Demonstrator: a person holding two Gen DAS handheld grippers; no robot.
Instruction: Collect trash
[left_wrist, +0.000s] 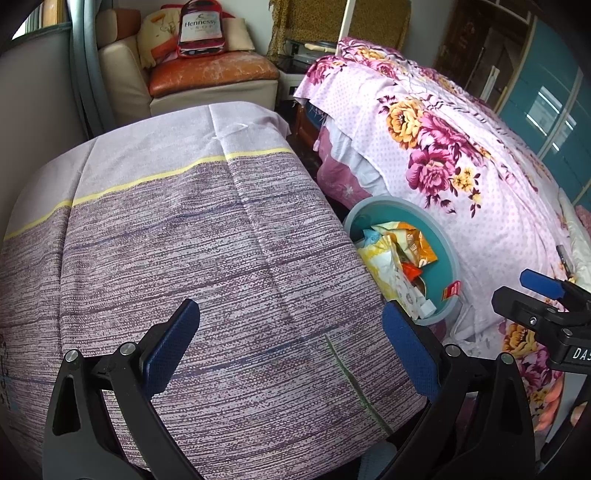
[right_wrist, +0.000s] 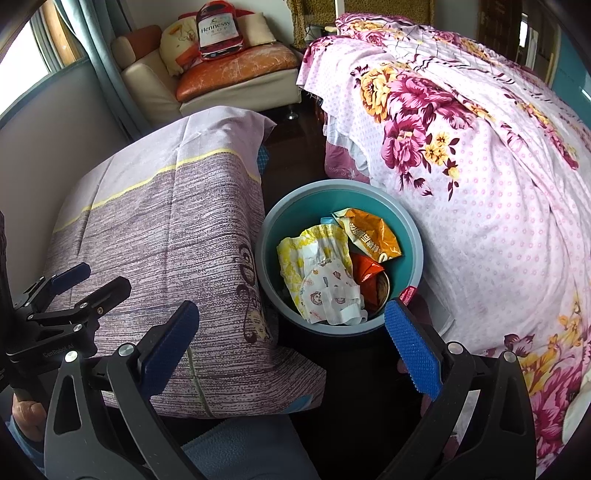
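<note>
Both grippers' fingers spread and empty, left gripper (left_wrist: 291, 347), right gripper (right_wrist: 291, 347), bin (right_wrist: 415, 236) partly hidden behind table (left_wrist: 184, 240), wrappers (right_wrist: 325, 266) inside.

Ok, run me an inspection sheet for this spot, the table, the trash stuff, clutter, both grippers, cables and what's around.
Surface: table under a purple striped cloth; no trash seen on its top.
Job's things: teal bin on the floor between table and bed, holding an orange snack bag, a yellow and white wrapper, a red wrapper; a small red packet at its rim.
Clutter: nothing seen.
Grippers: left gripper open, empty, over the table; right gripper open, empty, above the bin.
Cables: nothing seen.
Surroundings: bed with floral sheet, armchair with cushions, teal cabinet.
</note>
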